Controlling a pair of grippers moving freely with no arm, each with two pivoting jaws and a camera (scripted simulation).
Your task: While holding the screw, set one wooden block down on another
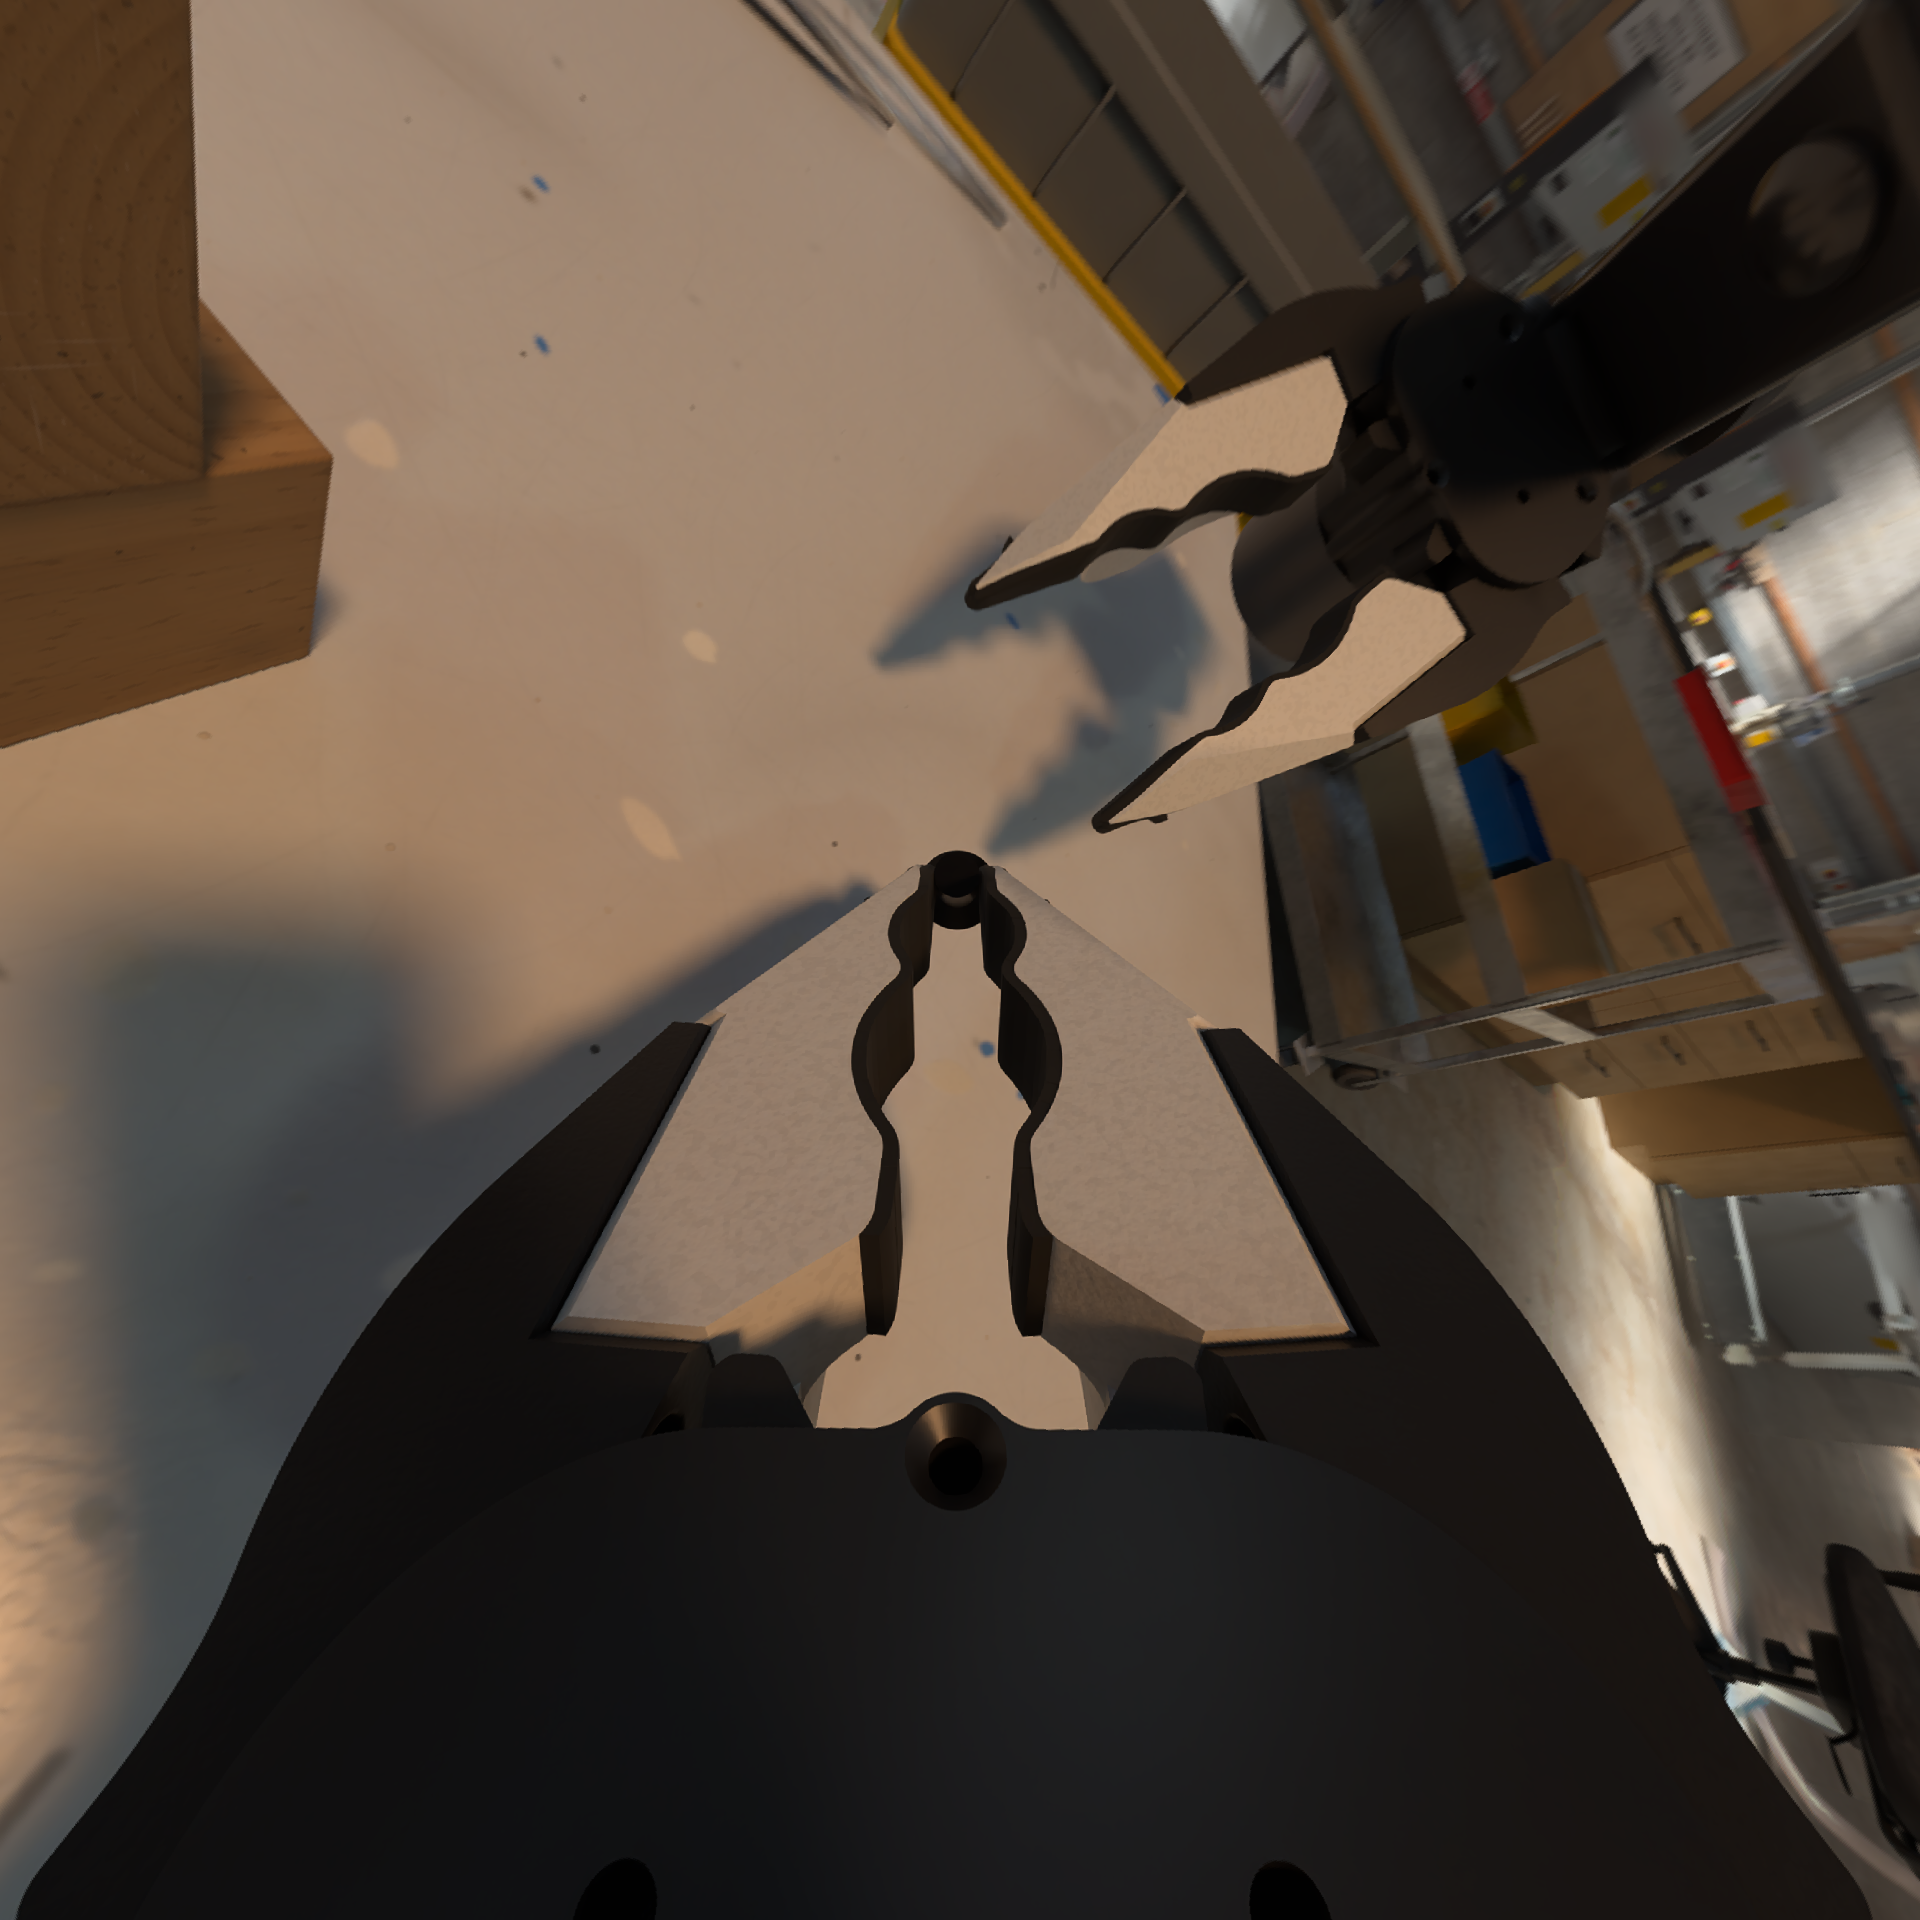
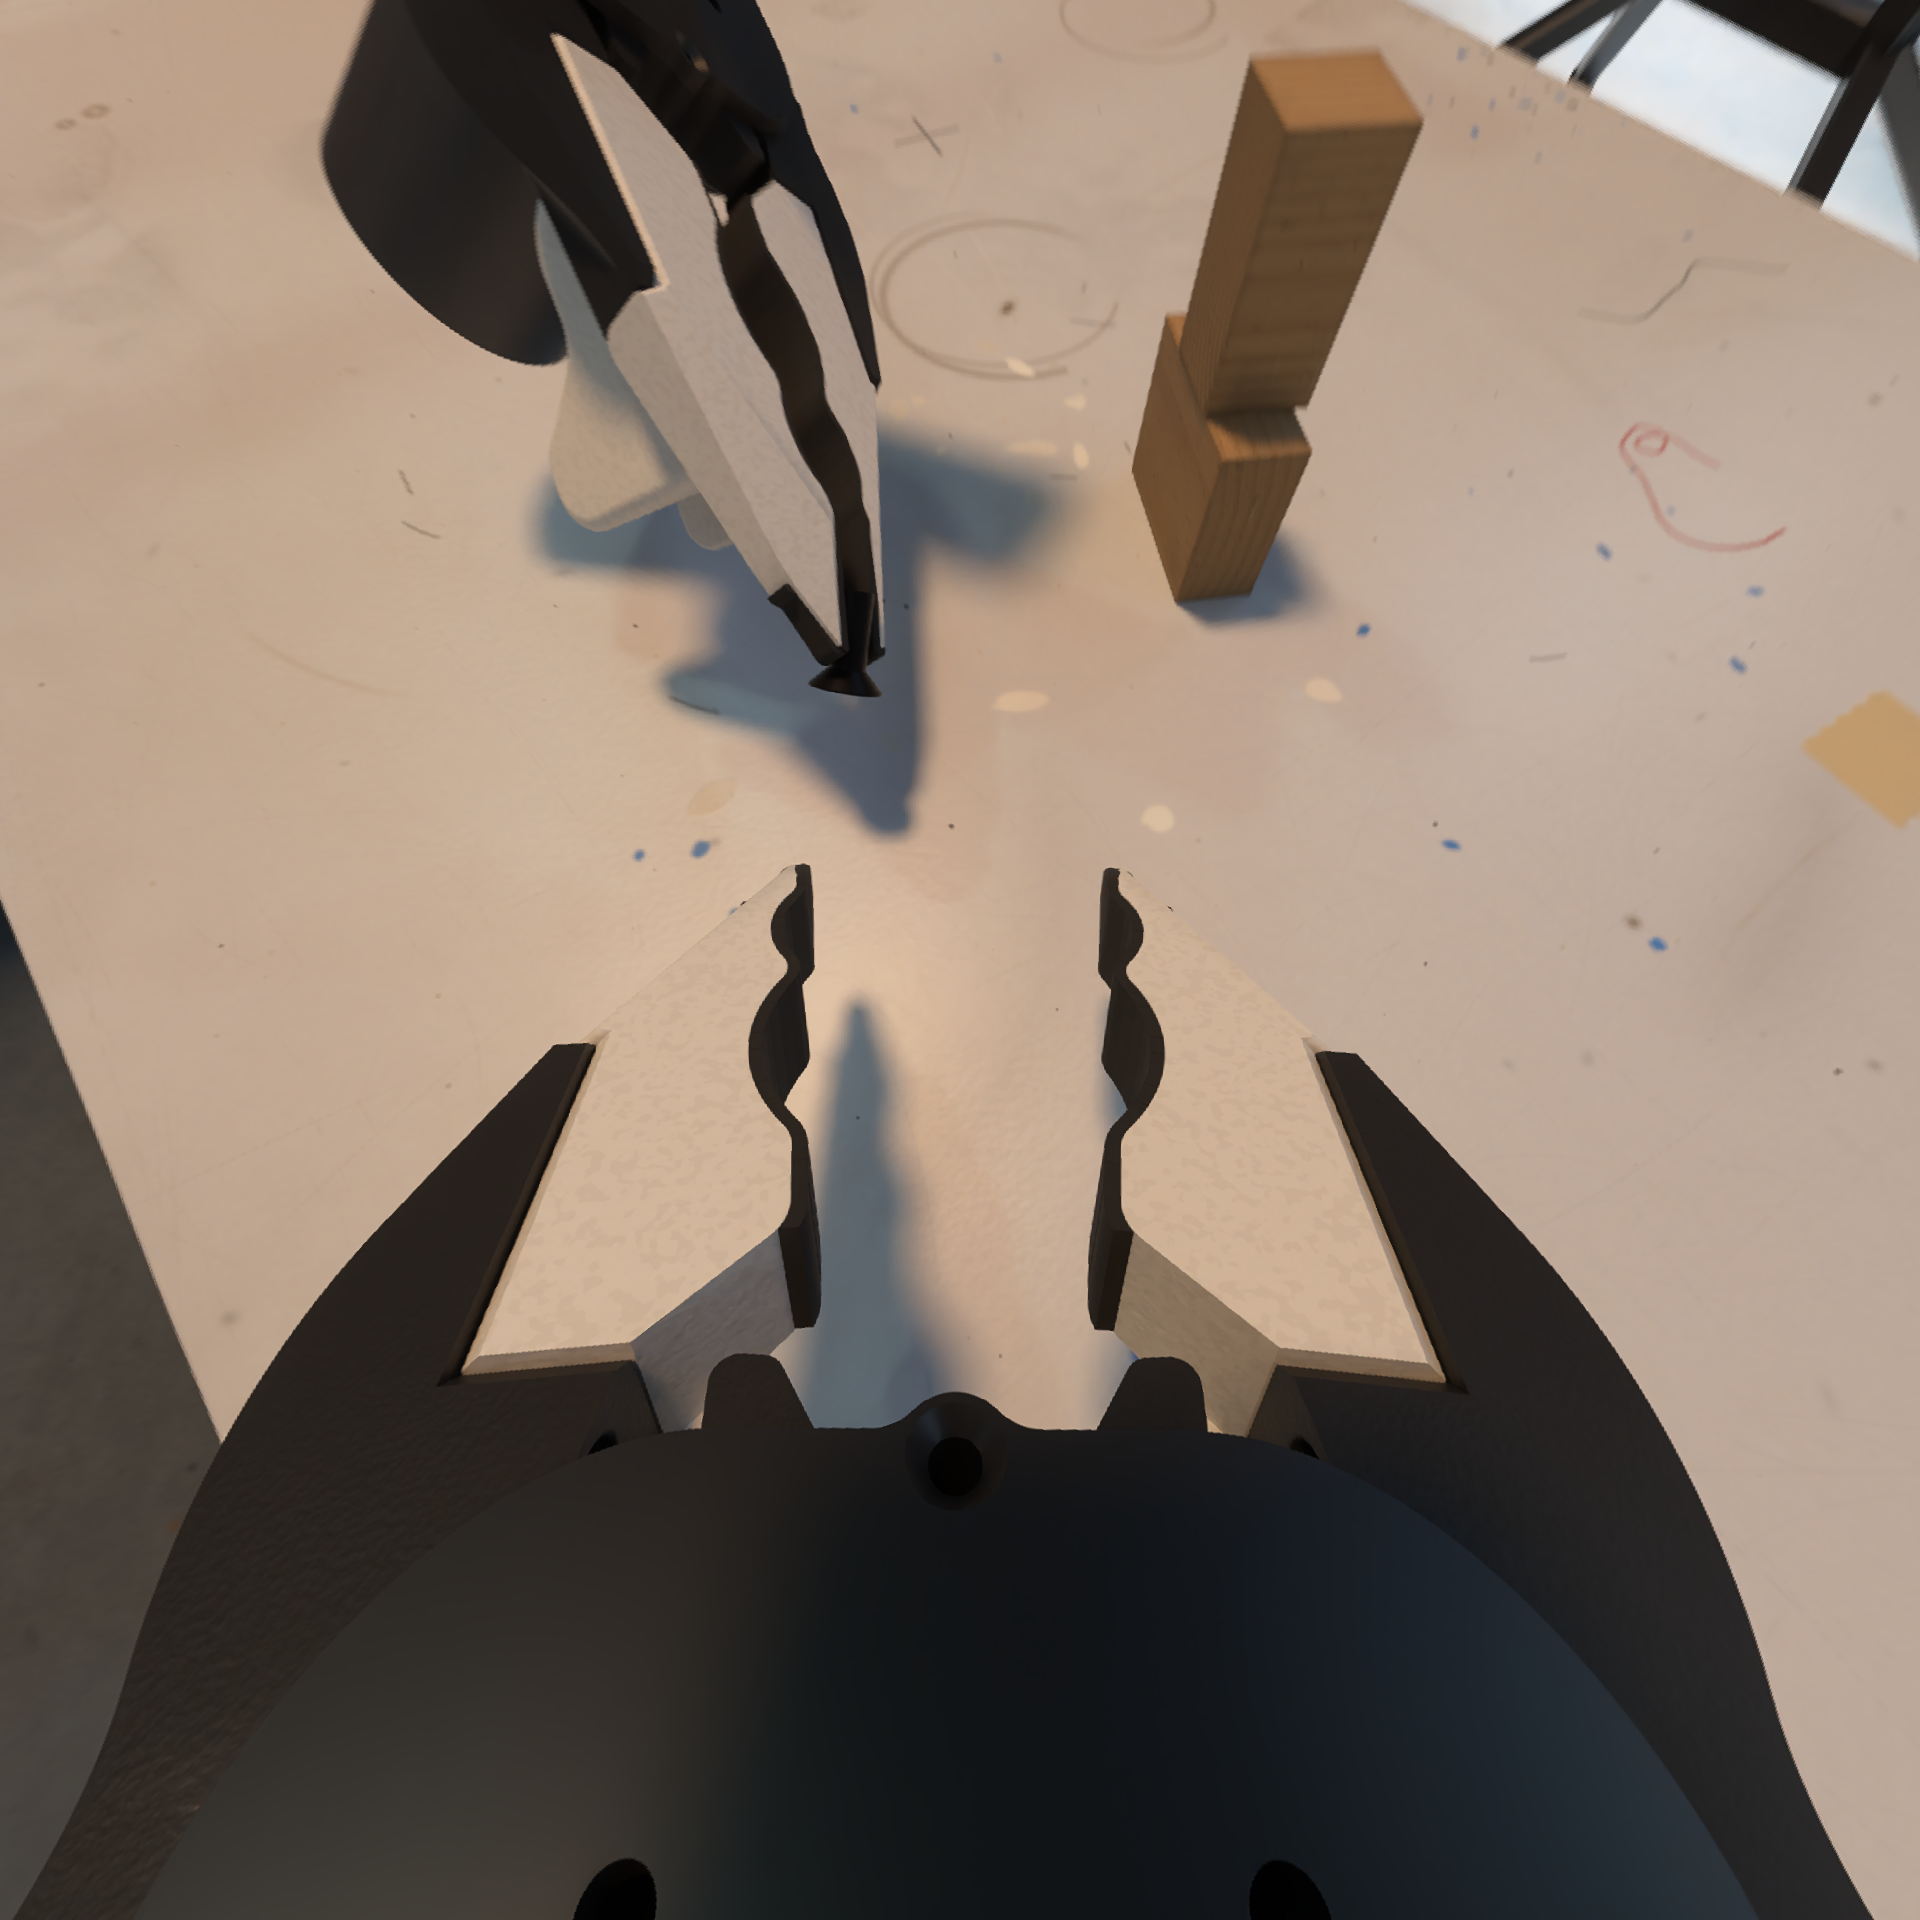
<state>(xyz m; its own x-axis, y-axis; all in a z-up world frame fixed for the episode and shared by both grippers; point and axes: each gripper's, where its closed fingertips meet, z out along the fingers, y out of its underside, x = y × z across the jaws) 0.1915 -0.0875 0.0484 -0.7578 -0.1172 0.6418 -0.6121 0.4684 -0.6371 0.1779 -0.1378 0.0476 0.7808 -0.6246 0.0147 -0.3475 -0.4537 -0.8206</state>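
My left gripper (image 1: 957,878) is shut on a small black screw (image 1: 957,896) held at its fingertips above the table. In the right wrist view the left gripper (image 2: 852,634) points down with the screw's head (image 2: 847,681) sticking out below its tips. A tall wooden block (image 2: 1304,229) stands upright on a lower wooden block (image 2: 1216,499), offset toward its far end. The stack also shows at the left edge of the left wrist view, upper block (image 1: 94,239) on lower block (image 1: 156,561). My right gripper (image 2: 956,883) is open and empty, away from the stack, and also shows in the left wrist view (image 1: 1039,707).
The pale table (image 2: 416,727) bears pen marks, blue specks and a tan patch (image 2: 1870,753). Its edge runs along the left (image 2: 104,1143). Shelving with boxes (image 1: 1662,935) stands beyond the table in the left wrist view.
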